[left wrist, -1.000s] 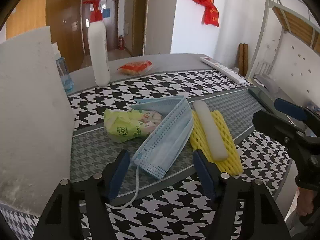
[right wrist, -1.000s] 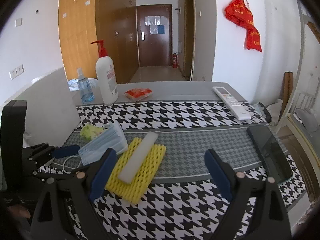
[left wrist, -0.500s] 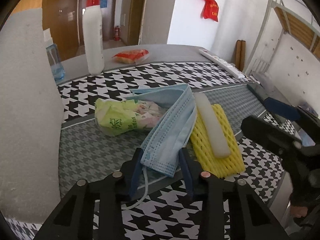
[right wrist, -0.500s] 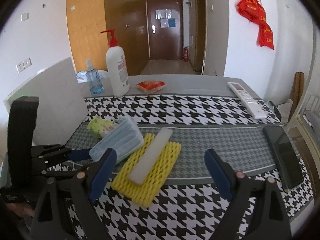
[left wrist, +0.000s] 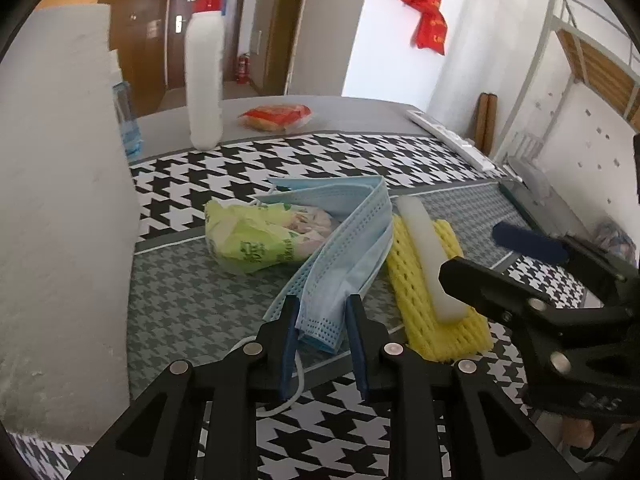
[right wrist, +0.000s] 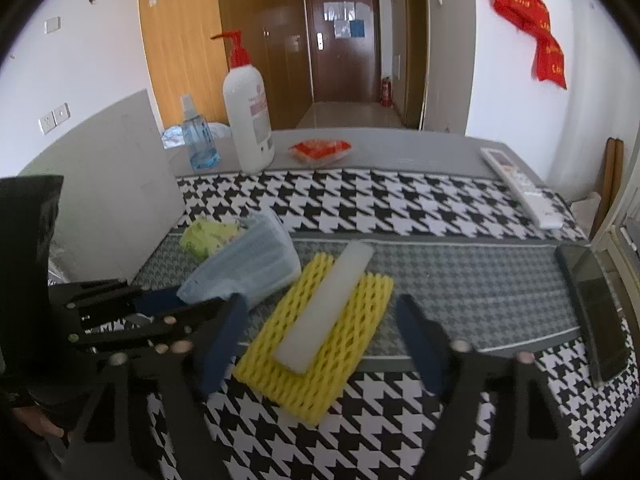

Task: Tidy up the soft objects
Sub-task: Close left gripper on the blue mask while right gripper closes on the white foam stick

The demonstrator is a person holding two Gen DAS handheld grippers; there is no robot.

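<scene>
A blue face mask (left wrist: 344,240) lies over a green tissue pack (left wrist: 256,240) on the houndstooth mat. My left gripper (left wrist: 322,328) has its jaws closing on the mask's near end, and the pads press the bunched fabric from both sides. Right of the mask, a white foam strip (left wrist: 428,248) rests on a yellow foam net (left wrist: 416,292). In the right wrist view, my right gripper (right wrist: 322,308) straddles the net (right wrist: 348,336) and the strip (right wrist: 328,304). Its jaws are closing but stand clear of both. The mask (right wrist: 248,268) and the left gripper (right wrist: 160,300) show at the left.
A tall white foam board (left wrist: 52,200) stands at the left. At the back are a pump bottle (right wrist: 248,120), a small spray bottle (right wrist: 198,140) and a red packet (right wrist: 320,148). A remote (right wrist: 520,184) and a dark phone (right wrist: 596,304) lie at the right edge.
The left jaws have closed in from wide apart onto the mask's near end, bunching it. The right gripper has come lower and nearer to the foam, and its jaws have narrowed.
</scene>
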